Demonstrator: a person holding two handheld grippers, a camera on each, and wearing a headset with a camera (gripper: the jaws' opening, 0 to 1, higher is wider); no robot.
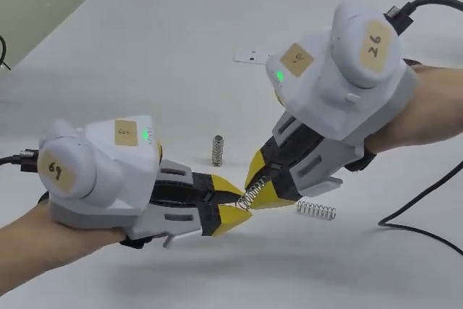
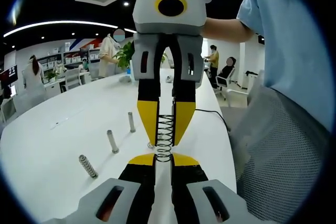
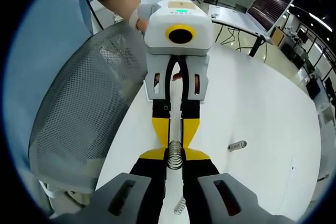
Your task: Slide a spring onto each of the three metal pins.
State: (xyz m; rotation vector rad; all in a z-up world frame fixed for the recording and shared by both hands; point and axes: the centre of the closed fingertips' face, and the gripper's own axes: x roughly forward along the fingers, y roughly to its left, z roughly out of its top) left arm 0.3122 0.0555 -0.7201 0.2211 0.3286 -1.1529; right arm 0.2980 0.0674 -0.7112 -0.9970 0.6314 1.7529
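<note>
One spring (image 1: 252,195) is pinched between both grippers above the white table (image 1: 145,70). My left gripper (image 1: 237,205) comes in from the lower left, shut on one end of it. My right gripper (image 1: 262,187) reaches down from the upper right, shut on the other end. In the left gripper view the spring (image 2: 164,124) runs from my left gripper (image 2: 164,159) up into the right gripper (image 2: 165,141). Two bare metal pins (image 2: 131,121) (image 2: 112,141) stand upright on the left, beside a third pin wearing a spring (image 2: 88,166) (image 1: 218,150). In the right gripper view my right gripper (image 3: 175,153) holds the spring (image 3: 175,160) nose to nose with the left gripper (image 3: 175,141).
A loose spring (image 1: 316,210) lies flat on the table just under the right gripper. A black cable (image 1: 419,229) trails across the table at the right. A grey mesh chair back (image 3: 89,103) is close behind the person. A small white piece (image 1: 253,56) lies farther back.
</note>
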